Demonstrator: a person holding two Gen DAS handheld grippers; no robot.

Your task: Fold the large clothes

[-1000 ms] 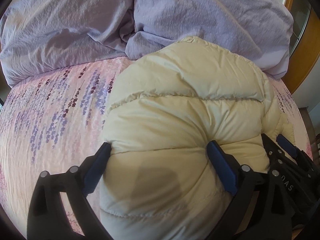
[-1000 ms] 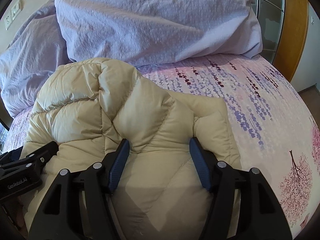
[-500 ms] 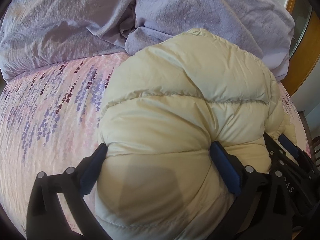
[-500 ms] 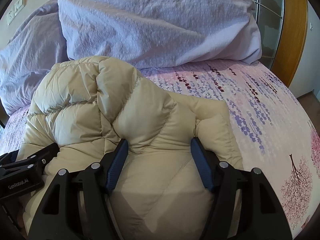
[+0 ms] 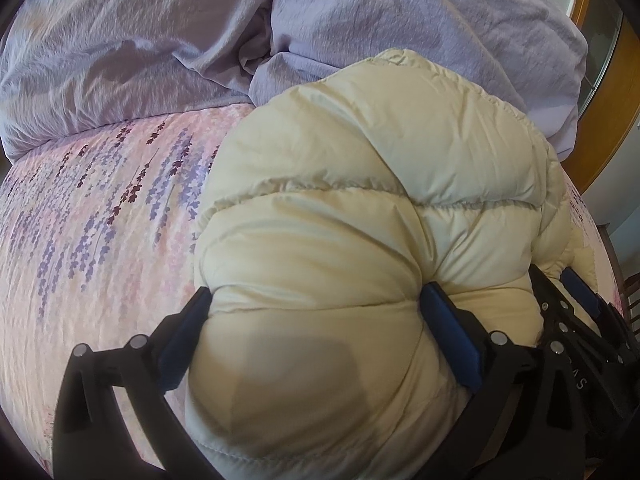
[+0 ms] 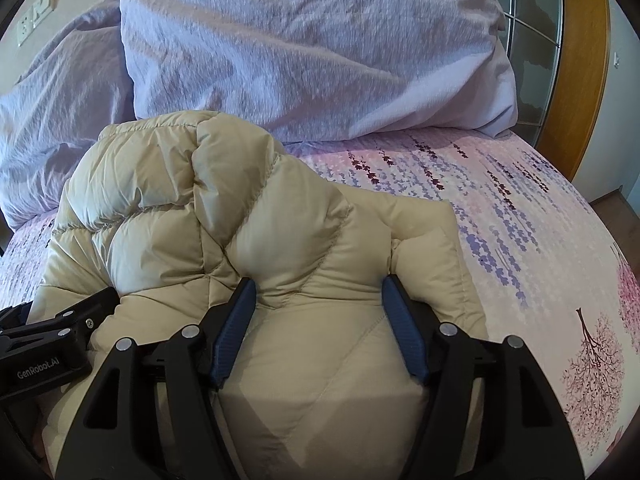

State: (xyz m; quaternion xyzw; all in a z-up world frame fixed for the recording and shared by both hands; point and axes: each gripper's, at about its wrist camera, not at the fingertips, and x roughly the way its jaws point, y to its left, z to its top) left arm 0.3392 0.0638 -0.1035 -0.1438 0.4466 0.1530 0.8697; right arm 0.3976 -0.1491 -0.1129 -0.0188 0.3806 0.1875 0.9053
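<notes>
A cream quilted down jacket [image 5: 360, 208] lies bunched on the bed; it also fills the right wrist view [image 6: 248, 220]. My left gripper [image 5: 316, 312] is shut on a thick puffy roll of the jacket's near edge, its blue pads pressed into both sides. My right gripper [image 6: 320, 300] is shut on another thick fold of the same edge, just to the right of the left one. The right gripper shows at the lower right of the left wrist view [image 5: 576, 304]. The left gripper's body [image 6: 52, 340] shows at the lower left of the right wrist view.
The bed has a pink sheet with purple flower print [image 5: 92, 216] [image 6: 520, 208]. A lilac duvet and pillow [image 5: 360, 20] [image 6: 312, 48] are heaped at the head of the bed, touching the jacket's far end. A wooden door frame [image 6: 576, 64] stands at right.
Both grippers, still clamped on the jacket, have moved a little forward toward the pillows. The jacket has bulged and rolled further over itself.
</notes>
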